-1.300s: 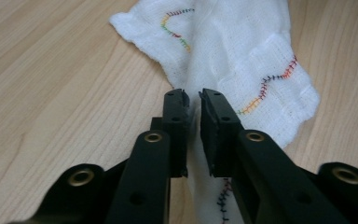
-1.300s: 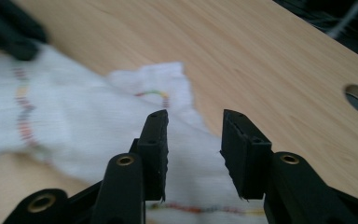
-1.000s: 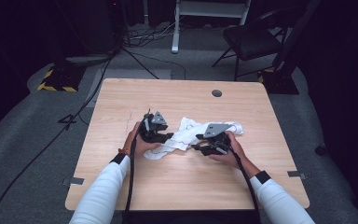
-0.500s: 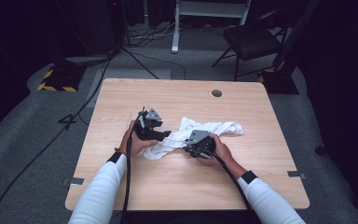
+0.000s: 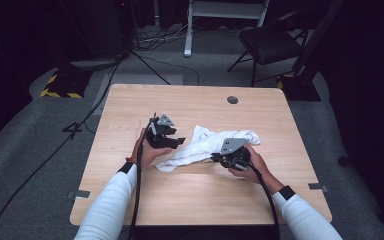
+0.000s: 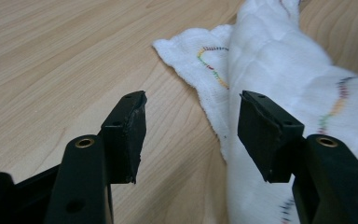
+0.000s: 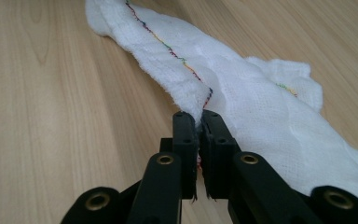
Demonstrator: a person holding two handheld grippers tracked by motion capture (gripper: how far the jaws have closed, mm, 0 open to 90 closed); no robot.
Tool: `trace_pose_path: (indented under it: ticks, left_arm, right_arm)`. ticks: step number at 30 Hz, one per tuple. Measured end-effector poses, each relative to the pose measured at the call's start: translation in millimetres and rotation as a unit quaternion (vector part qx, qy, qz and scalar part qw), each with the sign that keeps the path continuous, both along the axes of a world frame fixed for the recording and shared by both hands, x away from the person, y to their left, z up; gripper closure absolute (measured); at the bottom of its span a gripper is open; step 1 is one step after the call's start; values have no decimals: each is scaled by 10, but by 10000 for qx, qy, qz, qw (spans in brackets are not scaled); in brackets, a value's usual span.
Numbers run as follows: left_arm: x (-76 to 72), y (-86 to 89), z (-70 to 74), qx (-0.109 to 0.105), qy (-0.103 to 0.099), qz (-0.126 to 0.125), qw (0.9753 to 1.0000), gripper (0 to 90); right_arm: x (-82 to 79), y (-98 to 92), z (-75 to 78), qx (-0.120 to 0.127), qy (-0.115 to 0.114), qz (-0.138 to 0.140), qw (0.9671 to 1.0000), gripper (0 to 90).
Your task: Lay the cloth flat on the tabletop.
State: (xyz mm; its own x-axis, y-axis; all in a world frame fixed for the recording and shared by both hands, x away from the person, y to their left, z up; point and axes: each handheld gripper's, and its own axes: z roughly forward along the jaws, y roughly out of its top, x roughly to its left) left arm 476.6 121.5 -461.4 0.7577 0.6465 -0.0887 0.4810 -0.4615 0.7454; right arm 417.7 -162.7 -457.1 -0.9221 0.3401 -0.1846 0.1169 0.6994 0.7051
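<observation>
Pinching cloth [image 7: 242, 107], right hand-held gripper [image 7: 199, 122] moved nearer; left [image 6: 191, 135] open.

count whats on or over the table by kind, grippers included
white cloth: 1
grippers: 2, left gripper and right gripper
total: 3

In the left gripper view, the white cloth [image 6: 279, 70] runs off the top, right and bottom edges, and the left tool's [image 6: 191, 135] right-hand jaw covers part of it. In the right gripper view, the cloth's stitched edge disappears between the right tool's [image 7: 199, 122] pressed jaws; how much is pinched cannot be told. From above, both tools' jaw tips are too small to read.
</observation>
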Motion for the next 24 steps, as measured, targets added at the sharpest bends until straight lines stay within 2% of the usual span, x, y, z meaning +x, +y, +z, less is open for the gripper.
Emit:
trace_pose_path:
  ticks: [5,9,11,14,16,18,20,24]
  left_arm:
    - [78,-160,-43,174,15,-54,9998,421]
    - [149,-316,-79,155,39,-80,9998,415]
    - [186,-397,-107,211,60,-99,9997,411]
    - [223,-526,-161,287,49,-38,9996,404]
    - [242,-617,-201,409,19,20,9992,410]
    - [252,-694,-246,519,4,45,9986,451]
    - [255,-749,-283,762,-43,21,9971,479]
    - [248,-756,-302,829,-121,-9,9965,582]
  right_arm:
    - [-113,-189,24,-105,92,71,9999,856]
    - [-202,-379,41,-137,131,4,9998,855]
    - [-244,-490,52,-108,202,-48,9997,855]
    - [-314,-660,40,-101,285,-112,9995,855]
    - [-363,-767,24,-133,318,-126,9993,855]
    - [-418,-876,9,-146,377,-181,9990,855]
    - [-462,-954,5,-133,393,-208,9989,855]
    - [-556,-1110,2,-124,400,-319,9986,855]
